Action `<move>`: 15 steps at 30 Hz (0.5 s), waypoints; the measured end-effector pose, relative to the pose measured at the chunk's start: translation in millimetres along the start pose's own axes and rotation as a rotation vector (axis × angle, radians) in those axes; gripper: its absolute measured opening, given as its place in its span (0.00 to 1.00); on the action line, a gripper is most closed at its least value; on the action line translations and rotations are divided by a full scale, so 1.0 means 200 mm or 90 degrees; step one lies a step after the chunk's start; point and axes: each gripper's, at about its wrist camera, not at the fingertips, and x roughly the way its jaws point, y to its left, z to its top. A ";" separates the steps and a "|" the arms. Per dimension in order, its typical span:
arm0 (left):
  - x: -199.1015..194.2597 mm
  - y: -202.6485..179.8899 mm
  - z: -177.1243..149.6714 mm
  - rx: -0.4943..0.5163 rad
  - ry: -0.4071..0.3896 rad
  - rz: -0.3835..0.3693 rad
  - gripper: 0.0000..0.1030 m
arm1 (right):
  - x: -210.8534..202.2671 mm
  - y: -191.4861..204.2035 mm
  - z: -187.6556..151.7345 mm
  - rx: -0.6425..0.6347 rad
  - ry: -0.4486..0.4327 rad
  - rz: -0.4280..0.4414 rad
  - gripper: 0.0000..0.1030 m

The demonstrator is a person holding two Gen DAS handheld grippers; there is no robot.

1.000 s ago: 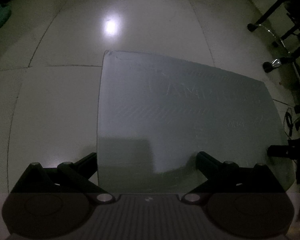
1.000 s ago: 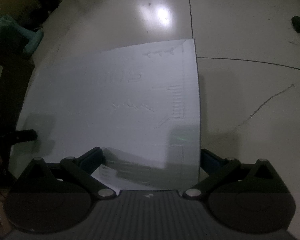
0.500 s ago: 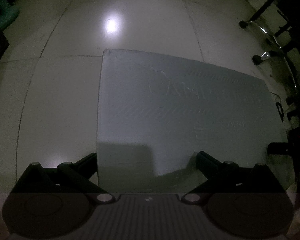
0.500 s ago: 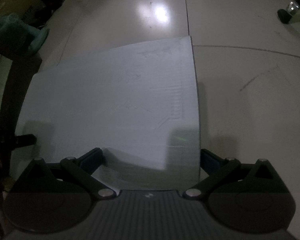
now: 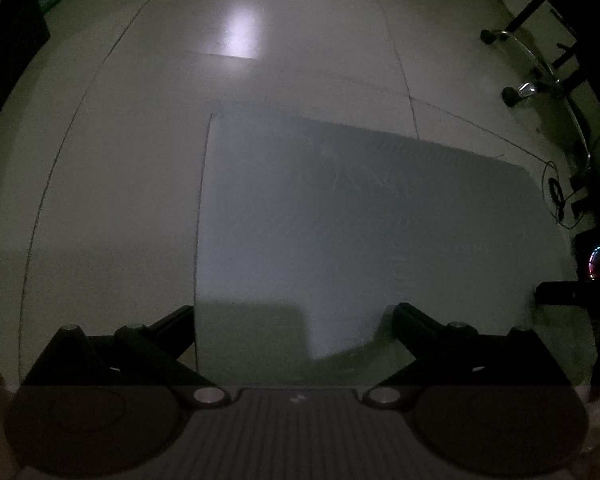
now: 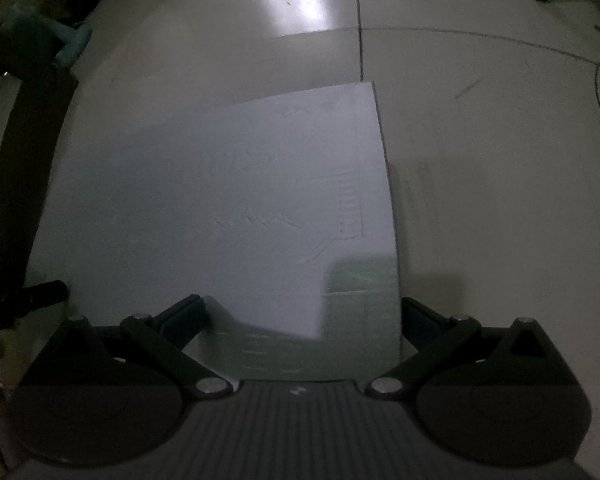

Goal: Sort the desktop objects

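Pretty dim shot here. The thing being handled is a big flat pale grey-white sheet (image 5: 364, 232), thin and stiff looking, with faint embossed lines and letter-like marks on its face, plus a ladder-like pattern near one edge in the right wrist view (image 6: 236, 216). It sits up above the tiled floor (image 5: 100, 184), held out level between both tools.

The left tool (image 5: 294, 320) has its fingers spread wide with the sheet's near edge running between them, so I can't tell if it actually pinches the sheet. Same for the right tool (image 6: 304, 312): fingers apart, sheet edge between them, grip unclear.

Chair legs on castors (image 5: 516, 96) stand on the floor beyond the sheet's far right corner.
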 end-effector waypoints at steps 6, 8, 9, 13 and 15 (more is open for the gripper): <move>0.02 -0.03 -0.08 0.023 -0.027 0.011 1.00 | 0.07 0.00 -0.07 0.016 0.000 -0.007 1.00; 0.02 -0.03 -0.10 0.031 -0.028 0.018 1.00 | 0.10 0.01 -0.08 0.021 -0.001 -0.005 1.00; 0.01 -0.01 -0.13 0.035 -0.028 0.023 1.00 | 0.12 0.02 -0.09 0.017 -0.001 -0.007 1.00; 0.07 -0.02 -0.17 0.052 -0.026 0.054 1.00 | 0.17 0.07 -0.12 0.004 -0.002 -0.013 1.00; 0.09 -0.01 -0.20 0.043 -0.022 0.062 1.00 | 0.20 0.09 -0.14 -0.003 -0.002 -0.016 1.00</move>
